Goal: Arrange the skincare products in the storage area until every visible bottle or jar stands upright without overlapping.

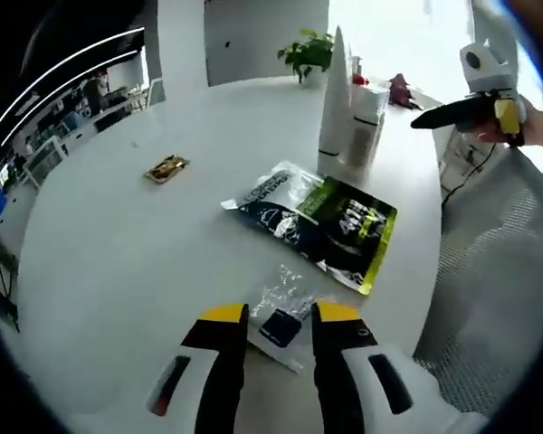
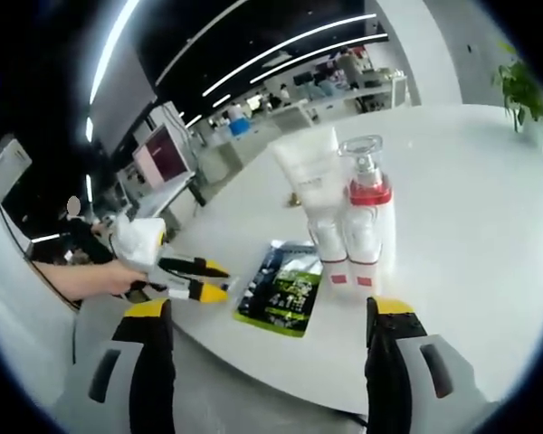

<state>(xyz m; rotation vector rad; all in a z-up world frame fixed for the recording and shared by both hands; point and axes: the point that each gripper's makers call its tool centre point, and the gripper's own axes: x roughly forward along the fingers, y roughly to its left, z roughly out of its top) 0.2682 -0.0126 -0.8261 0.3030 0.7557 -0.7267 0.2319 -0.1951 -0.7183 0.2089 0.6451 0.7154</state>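
A tall white tube point(image 1: 335, 90) and a white pump bottle point(image 1: 366, 122) stand upright side by side at the round table's far edge. In the right gripper view, the tube point(image 2: 312, 185) and the red-collared, clear-capped bottle point(image 2: 366, 212) stand just ahead of my right gripper point(image 2: 270, 307), whose jaws are wide open and hold nothing. Flat dark and green sachets point(image 1: 321, 221) lie overlapping mid-table. My left gripper point(image 1: 281, 315) is open low over a small clear sachet point(image 1: 281, 324) that lies between its yellow tips. The right gripper point(image 1: 434, 116) hovers beside the bottles.
A small golden packet point(image 1: 167, 168) lies on the white table point(image 1: 118, 271) to the left. A potted plant point(image 1: 308, 52) and a red object point(image 1: 400, 90) sit at the far edge. A person's hand point(image 2: 90, 276) holds the left gripper point(image 2: 206, 280). Desks stand beyond.
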